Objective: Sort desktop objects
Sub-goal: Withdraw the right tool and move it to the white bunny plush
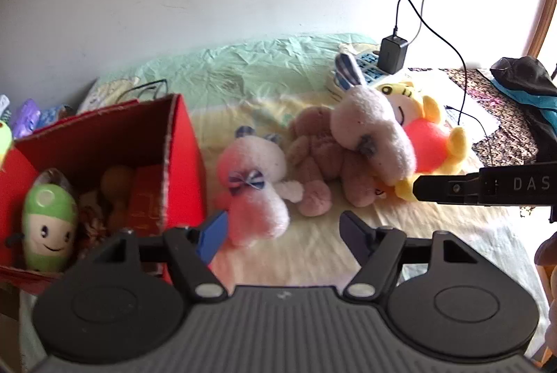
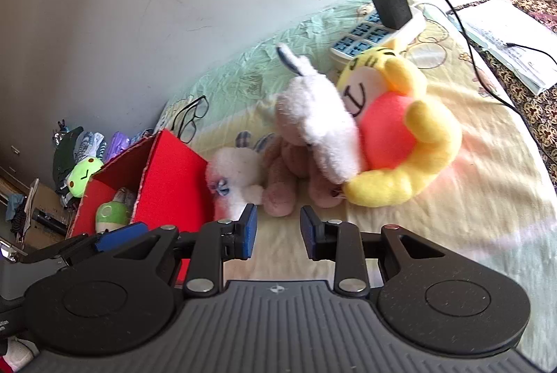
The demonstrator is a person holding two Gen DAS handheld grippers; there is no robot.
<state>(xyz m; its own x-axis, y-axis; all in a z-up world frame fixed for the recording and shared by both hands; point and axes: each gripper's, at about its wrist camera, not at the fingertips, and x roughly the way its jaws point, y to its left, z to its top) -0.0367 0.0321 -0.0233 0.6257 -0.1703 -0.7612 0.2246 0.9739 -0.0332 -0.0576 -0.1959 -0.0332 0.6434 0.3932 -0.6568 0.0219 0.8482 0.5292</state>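
Bedsheet [image 1: 313, 254] below both parted, empty grippers.

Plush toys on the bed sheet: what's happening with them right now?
A person with tongs in each hand is sorting toys into the red box, which already holds a green plush. Both tongs, left and right, are open and empty, facing the white bunny, brown plush and yellow tiger on the sheet.

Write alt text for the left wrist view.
The open left claw points at a pink-and-white plush bunny lying beside a red cardboard box holding a green smiling plush. Brown, white and yellow plush toys are piled behind.
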